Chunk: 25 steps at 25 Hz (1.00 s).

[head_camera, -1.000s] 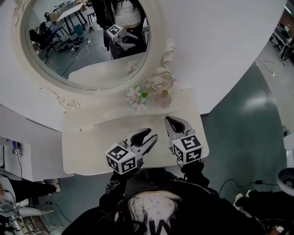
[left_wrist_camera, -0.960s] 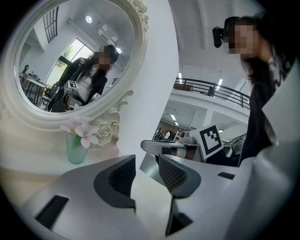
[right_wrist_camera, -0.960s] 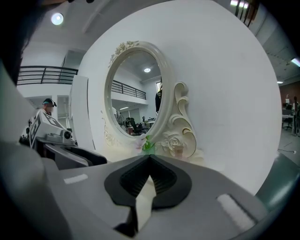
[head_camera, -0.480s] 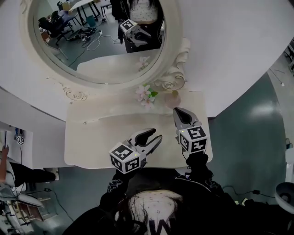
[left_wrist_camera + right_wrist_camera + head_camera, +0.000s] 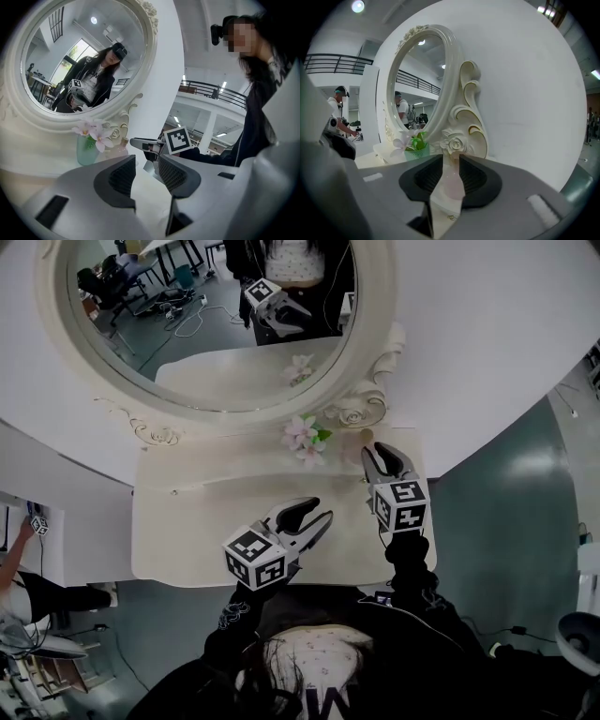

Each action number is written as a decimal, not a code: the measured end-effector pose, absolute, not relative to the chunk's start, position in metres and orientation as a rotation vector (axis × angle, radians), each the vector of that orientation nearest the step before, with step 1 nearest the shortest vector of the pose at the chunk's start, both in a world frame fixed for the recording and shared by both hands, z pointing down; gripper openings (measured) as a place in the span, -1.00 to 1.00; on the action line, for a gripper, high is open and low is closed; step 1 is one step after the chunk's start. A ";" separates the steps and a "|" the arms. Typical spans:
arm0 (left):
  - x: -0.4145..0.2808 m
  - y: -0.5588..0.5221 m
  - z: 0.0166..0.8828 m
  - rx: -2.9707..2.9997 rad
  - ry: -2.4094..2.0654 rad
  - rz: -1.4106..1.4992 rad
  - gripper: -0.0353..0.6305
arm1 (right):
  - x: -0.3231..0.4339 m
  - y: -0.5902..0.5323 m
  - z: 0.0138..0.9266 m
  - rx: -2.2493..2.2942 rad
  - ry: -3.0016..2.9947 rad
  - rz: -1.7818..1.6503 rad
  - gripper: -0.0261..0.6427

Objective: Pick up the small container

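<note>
Left gripper (image 5: 317,513), jaws apart and empty, is hovering over the table's (image 5: 187,531) near edge. Far right, the small container (image 5: 351,444) is standing beside the flowers (image 5: 305,435). The right gripper (image 5: 385,455), its jaws just opening, is framing it without touching.

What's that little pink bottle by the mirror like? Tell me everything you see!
The small container is pale pink and looks see-through, like glass, with a rounded body narrowing to a small top. It stands upright on the white dresser top, right below the carved rose on the mirror frame, beside the flower vase. The jaws of the right hand-held gripper have just been opening; the container shows in their gap, not gripped.
</note>
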<state>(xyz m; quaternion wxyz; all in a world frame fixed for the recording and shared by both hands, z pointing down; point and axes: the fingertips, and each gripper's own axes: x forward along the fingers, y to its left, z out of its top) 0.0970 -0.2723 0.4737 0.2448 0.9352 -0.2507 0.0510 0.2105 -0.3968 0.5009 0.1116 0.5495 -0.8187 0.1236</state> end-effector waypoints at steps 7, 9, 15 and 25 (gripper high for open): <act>0.092 -0.281 0.477 2.546 -0.666 0.127 -0.44 | 0.208 -0.418 0.524 1.526 -2.328 0.337 -0.39; 0.090 -0.283 0.476 2.545 -0.665 0.122 -0.44 | 0.207 -0.424 0.530 1.510 -2.312 0.335 -0.37; 0.081 -0.289 0.472 2.542 -0.688 0.107 -0.44 | 0.204 -0.437 0.539 1.512 -2.292 0.332 -0.36; 0.068 -0.294 0.471 2.539 -0.725 0.105 -0.44 | 0.203 -0.448 0.544 1.533 -2.299 0.352 -0.37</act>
